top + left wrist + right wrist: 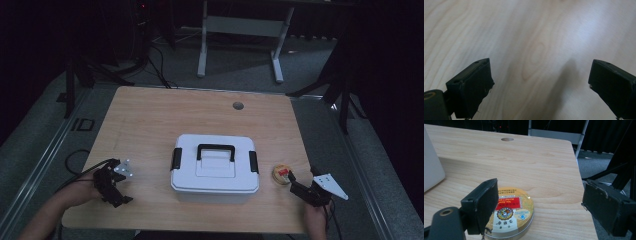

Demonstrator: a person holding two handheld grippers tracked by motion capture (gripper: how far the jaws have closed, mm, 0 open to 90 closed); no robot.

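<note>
round tin [510,216] | red label, gold rim | lettering too blurred to read

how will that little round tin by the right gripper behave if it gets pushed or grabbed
The round tin looks like rigid metal, so it probably won't flex. Lying flat and low on the table, it should slide rather than tip or roll. Its smooth curved rim may slip between the open right gripper jaws.
</note>
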